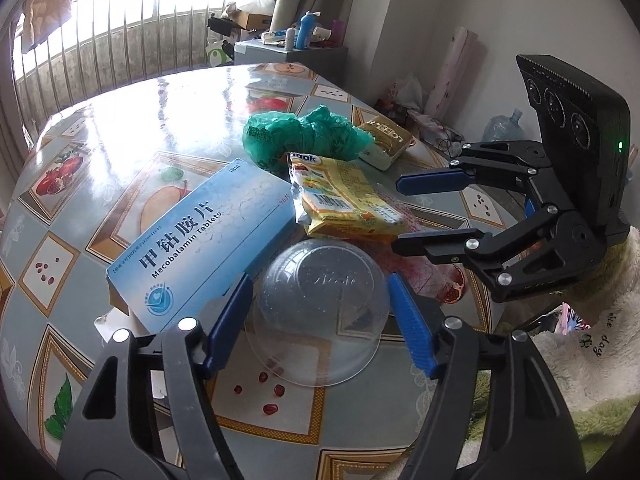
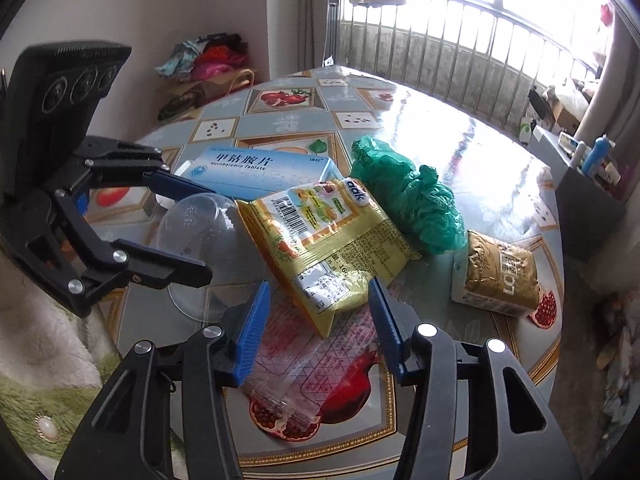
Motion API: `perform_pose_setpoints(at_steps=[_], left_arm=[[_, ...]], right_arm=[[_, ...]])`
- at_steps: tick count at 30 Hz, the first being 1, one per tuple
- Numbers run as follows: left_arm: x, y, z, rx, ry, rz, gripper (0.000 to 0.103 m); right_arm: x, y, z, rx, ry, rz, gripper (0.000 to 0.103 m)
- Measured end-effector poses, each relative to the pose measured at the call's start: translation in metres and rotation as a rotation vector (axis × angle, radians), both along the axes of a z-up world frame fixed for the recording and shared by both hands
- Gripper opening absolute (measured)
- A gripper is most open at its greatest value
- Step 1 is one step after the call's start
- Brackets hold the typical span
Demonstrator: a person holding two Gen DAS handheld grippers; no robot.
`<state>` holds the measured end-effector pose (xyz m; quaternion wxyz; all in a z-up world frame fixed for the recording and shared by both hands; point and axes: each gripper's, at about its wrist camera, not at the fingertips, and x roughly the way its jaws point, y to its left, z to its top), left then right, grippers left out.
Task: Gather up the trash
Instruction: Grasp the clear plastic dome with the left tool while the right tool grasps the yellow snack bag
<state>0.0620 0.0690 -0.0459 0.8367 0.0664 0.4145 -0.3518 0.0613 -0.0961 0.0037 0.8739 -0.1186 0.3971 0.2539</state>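
Trash lies on a round table. A clear plastic dome lid sits rim-down between the fingers of my open left gripper; the pads stand beside it, apart. A blue tablet box, a yellow snack bag, a crumpled green bag and a gold packet lie beyond. My right gripper is open around the yellow snack bag's near end, over a clear printed wrapper. The left gripper straddles the lid in the right wrist view.
A metal window railing runs behind the table. A grey cabinet with bottles stands at the back. A fluffy white cloth lies at the table's right edge. Bags and clutter sit against the wall.
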Motion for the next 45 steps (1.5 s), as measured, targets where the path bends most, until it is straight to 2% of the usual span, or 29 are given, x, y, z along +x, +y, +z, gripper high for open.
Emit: perform_pose_setpoints(at_steps=[9,14,21,29,34,39,45], left_arm=[[-0.001,-0.003,0.0,0.012,-0.003,0.004,0.063],[-0.003,-0.003,0.001,0.018,-0.007,0.014,0.063],[-0.005,-0.003,0.003,0.026,-0.015,0.026,0.063],[-0.008,0.0,0.007,0.021,-0.03,0.032,0.062],[-0.013,0.009,0.02,-0.015,-0.035,0.049,0.062],[-0.019,0.023,0.043,-0.065,-0.058,0.073,0.062],[-0.012,0.04,0.074,-0.132,-0.116,0.126,0.062]], right_arm=[[-0.008,0.007,-0.006,-0.054,-0.03,0.028,0.029],[-0.01,0.002,-0.005,-0.044,-0.033,0.022,0.017],[-0.013,-0.002,-0.005,-0.011,-0.036,0.013,0.007],[-0.02,-0.009,0.001,0.021,-0.048,-0.005,0.005],[-0.024,-0.016,0.003,0.043,-0.03,-0.021,0.005],[-0.022,-0.034,0.005,0.132,0.031,-0.084,0.006],[-0.015,-0.07,0.006,0.362,0.14,-0.197,0.006]])
